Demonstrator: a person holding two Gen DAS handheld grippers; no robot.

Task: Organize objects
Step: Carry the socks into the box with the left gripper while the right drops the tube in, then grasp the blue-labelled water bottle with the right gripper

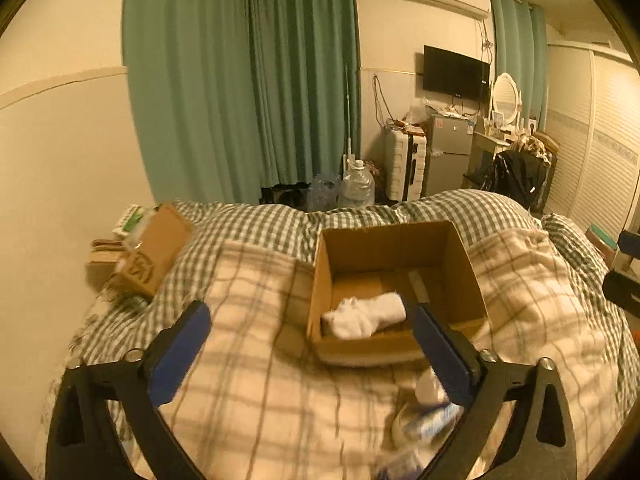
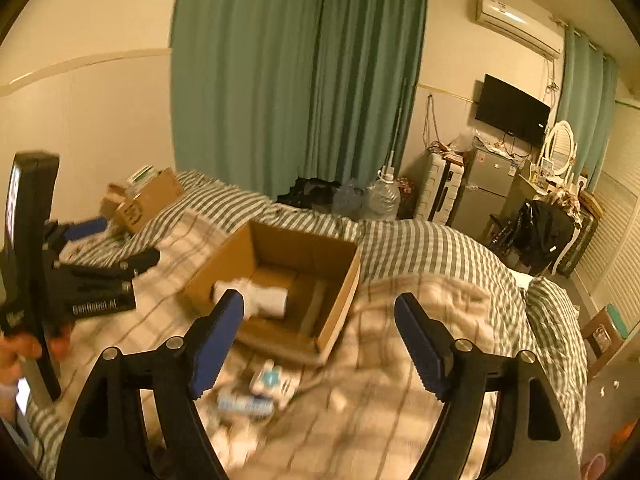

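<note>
My left gripper (image 1: 308, 344) hangs wide and empty; my right gripper (image 2: 320, 336) likewise. Near me on the blanket (image 2: 380, 420) lie small blue-white packets (image 2: 272, 384), blurred, probably light and crushable; I would pinch one across its middle. The sock (image 1: 366, 316), soft and limp, lies left-to-right inside the cardboard box (image 1: 394, 240).

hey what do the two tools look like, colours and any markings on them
Both the left tool and right tool have black angular frames with triangular cut-outs, silver bolts and blue ribbed finger pads. The right view shows white lettering, too blurred to read, on the left tool's body.
</note>
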